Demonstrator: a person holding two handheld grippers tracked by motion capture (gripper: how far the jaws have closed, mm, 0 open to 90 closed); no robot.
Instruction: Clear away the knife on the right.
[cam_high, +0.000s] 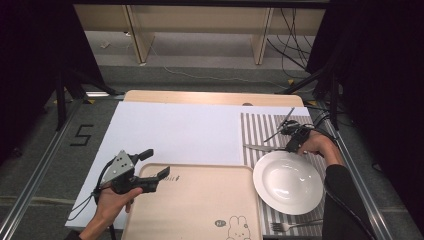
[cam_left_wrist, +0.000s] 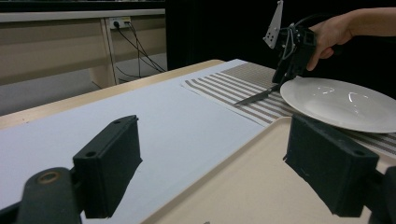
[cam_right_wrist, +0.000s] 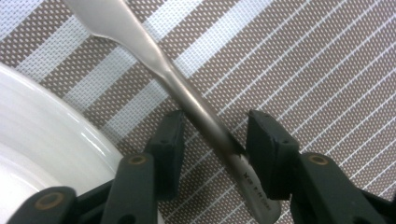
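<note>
**A:** On the striped placemat (cam_high: 260, 131), at the table's far right, what does the right gripper (cam_high: 294, 142) do?

**B:** It points down at the knife (cam_high: 260, 148), which lies flat on the mat just beyond the white plate (cam_high: 287, 182). In the right gripper view the knife (cam_right_wrist: 187, 93) runs slantwise between the two black jaws. The jaws stand apart on either side of the handle. The handle seems to meet the right-hand one, and a narrow gap shows at the left-hand one. Whether the pads (cam_right_wrist: 168, 149) press on the metal cannot be told for certain; they appear not yet clamped.

**A:** How does the knife lie relative to the plate?

**B:** Its blade points toward the white sheet (cam_high: 175, 135), its handle toward the person's right hand (cam_high: 317, 145). In the left gripper view the knife (cam_left_wrist: 254, 97) lies just beside the plate's (cam_left_wrist: 336, 100) far rim.

**A:** And the left gripper (cam_high: 150, 165)?

**B:** It is held in the person's left hand (cam_high: 112, 197) at the near left corner of the wooden tray (cam_high: 200, 200). Its jaws are wide apart with nothing between them. In its own view one jaw hangs over the white sheet (cam_left_wrist: 154, 116) and the other over the tray (cam_left_wrist: 252, 177).

**A:** What else lies on the table?

**B:** A fork (cam_high: 290, 226) rests on the placemat, near the plate's front edge. The tray bears a rabbit drawing (cam_high: 237, 227) at its near side.
</note>
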